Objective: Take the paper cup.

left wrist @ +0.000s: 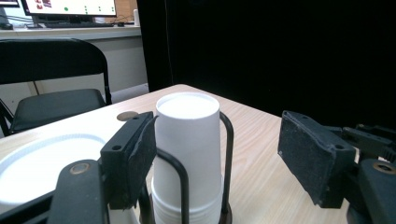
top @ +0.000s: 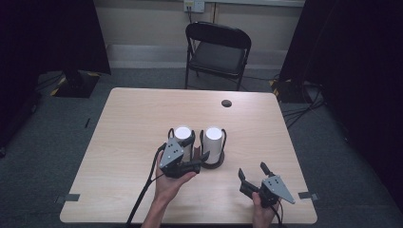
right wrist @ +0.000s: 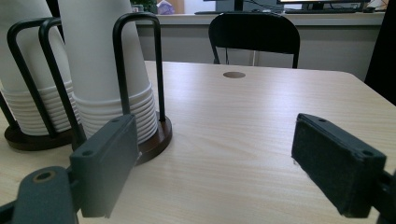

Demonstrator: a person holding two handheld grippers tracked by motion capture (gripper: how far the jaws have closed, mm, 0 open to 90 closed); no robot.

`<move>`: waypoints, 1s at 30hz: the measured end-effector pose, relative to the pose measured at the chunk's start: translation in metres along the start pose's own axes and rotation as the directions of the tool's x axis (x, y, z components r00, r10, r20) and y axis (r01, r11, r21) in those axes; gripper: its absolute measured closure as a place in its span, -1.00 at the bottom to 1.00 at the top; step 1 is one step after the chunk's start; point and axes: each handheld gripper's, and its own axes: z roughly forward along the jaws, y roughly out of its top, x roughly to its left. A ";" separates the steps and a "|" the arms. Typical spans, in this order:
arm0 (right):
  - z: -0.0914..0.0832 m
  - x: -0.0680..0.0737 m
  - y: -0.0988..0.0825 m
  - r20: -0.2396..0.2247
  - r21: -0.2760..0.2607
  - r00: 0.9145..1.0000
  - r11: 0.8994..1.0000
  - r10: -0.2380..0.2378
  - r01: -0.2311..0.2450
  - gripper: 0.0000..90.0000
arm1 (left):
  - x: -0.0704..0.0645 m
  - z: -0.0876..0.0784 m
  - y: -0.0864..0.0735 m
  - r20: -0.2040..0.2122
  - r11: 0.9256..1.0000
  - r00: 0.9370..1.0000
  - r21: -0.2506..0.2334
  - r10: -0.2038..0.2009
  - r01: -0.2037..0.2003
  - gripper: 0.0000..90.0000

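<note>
Two stacks of upturned white paper cups stand mid-table, each in a black wire holder on a dark round base: the left stack (top: 182, 135) and the right stack (top: 213, 140). A hand holds my left gripper (top: 196, 147) just in front of them, pointing across at the right stack (left wrist: 187, 140). Its jaws stand apart around that stack's side, with no pad pressing on it. The white top of the left stack (left wrist: 37, 163) lies close under this gripper. My right gripper (top: 252, 170) rests low at the front right, open and empty, with the stacks (right wrist: 100, 60) to its left.
The light wooden table (top: 142, 109) has a round cable hole (top: 226, 103) near its far edge. A black folding chair (top: 216, 52) stands behind the table. Black curtains hang at both sides. Bare tabletop lies left and right of the stacks.
</note>
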 end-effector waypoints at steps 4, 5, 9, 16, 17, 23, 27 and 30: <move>0.000 0.000 0.000 -0.001 0.002 1.000 1.000 -0.003 0.003 -0.67 | 0.001 0.008 0.005 0.015 1.000 1.000 0.002 -0.003 0.003 -0.34; 0.000 0.000 0.000 -0.006 0.004 1.000 1.000 -0.004 0.004 -0.64 | 0.001 0.010 0.006 0.014 1.000 1.000 0.002 0.003 -0.003 -0.34; 0.001 0.001 0.000 -0.021 0.013 1.000 1.000 -0.011 0.011 -0.63 | -0.002 0.017 0.012 0.016 1.000 1.000 0.005 0.003 -0.003 -0.34; 0.000 0.000 0.000 -0.019 0.004 1.000 1.000 -0.004 0.004 -0.63 | 0.001 0.030 0.019 0.038 1.000 0.999 0.017 0.015 -0.016 -0.35; 0.000 0.000 0.000 -0.021 0.005 1.000 1.000 -0.006 0.006 -0.63 | 0.002 0.032 0.019 0.043 1.000 0.999 0.015 0.011 -0.012 -0.35; 0.000 0.000 0.000 -0.021 0.006 1.000 1.000 -0.007 0.007 -0.63 | 0.009 0.045 0.022 0.030 0.999 0.999 0.047 0.017 -0.019 -0.36; 0.001 0.000 0.000 -0.021 0.011 1.000 1.000 -0.007 0.007 -0.63 | 0.011 0.052 0.025 0.024 0.998 1.000 0.068 0.013 -0.014 -0.40; 0.001 0.000 0.000 -0.023 0.015 1.000 1.000 -0.008 0.008 -0.63 | 0.012 0.055 0.029 0.026 0.998 1.000 0.067 0.010 -0.012 -0.42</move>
